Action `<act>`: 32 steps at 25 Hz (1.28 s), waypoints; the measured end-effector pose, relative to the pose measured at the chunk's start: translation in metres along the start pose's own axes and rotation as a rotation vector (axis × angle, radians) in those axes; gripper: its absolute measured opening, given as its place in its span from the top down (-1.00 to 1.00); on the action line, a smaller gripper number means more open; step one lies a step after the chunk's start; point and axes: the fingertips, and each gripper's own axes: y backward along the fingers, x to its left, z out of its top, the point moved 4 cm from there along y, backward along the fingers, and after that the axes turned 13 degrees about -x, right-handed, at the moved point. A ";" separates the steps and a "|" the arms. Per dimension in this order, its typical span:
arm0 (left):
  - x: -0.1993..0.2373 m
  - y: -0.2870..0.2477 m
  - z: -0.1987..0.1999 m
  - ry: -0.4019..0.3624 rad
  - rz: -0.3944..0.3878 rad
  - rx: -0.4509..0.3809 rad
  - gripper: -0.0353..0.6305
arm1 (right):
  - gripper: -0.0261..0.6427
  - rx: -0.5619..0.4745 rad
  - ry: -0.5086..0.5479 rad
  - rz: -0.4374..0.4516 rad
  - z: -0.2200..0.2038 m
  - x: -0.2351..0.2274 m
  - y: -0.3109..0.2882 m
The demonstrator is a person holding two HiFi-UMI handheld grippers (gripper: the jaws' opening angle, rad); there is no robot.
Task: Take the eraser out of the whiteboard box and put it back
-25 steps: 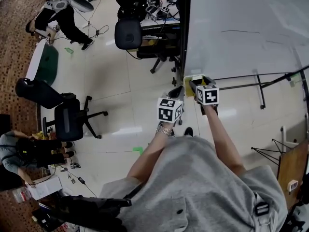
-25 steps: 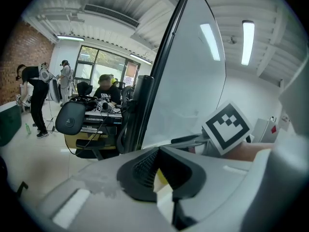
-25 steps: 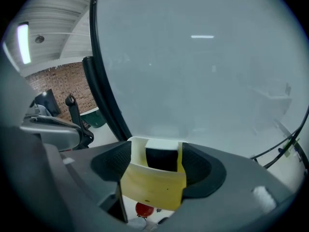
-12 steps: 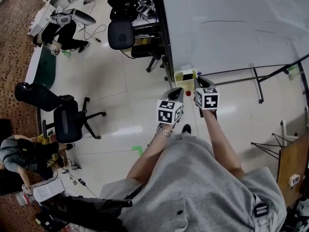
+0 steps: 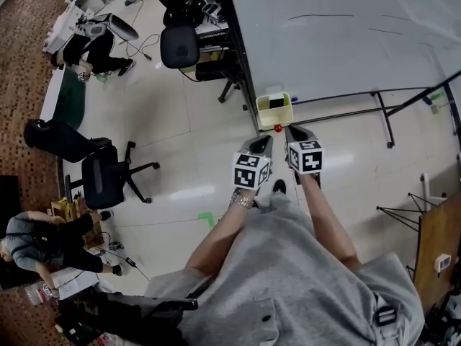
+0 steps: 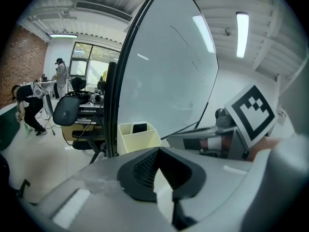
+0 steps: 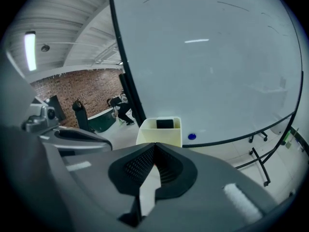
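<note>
Floor: glossy pale tiles (image 5: 180, 143), bordered on the left by brown speckled carpet (image 5: 21, 71). A short strip of green tape (image 5: 206, 220) lies on the tiles.

Furniture: one black swivel office chair (image 5: 108, 179) stands on open floor. A second black office chair (image 5: 178, 45) stands beside a large whiteboard on a black wheeled frame (image 5: 346, 42).

Walls: red brick (image 7: 82, 88) on one side, with a dark-framed window (image 6: 89, 62) at the far end.

Lighting: white ceiling tube lamp (image 6: 243, 33), lit.

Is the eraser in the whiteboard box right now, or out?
In. The dark eraser sits inside the cream box, and the right claw is shut, empty, short of it.
</note>
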 end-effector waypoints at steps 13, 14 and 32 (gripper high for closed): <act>-0.001 0.122 -0.066 0.048 0.005 0.000 0.88 | 0.91 0.124 0.062 0.019 -0.098 0.138 0.073; 0.000 0.127 -0.068 0.052 0.006 -0.001 0.88 | 0.91 0.123 0.071 0.027 -0.099 0.145 0.078; -0.036 0.099 -0.030 -0.013 -0.057 -0.073 0.88 | 0.91 0.073 -0.015 0.049 -0.069 0.110 0.087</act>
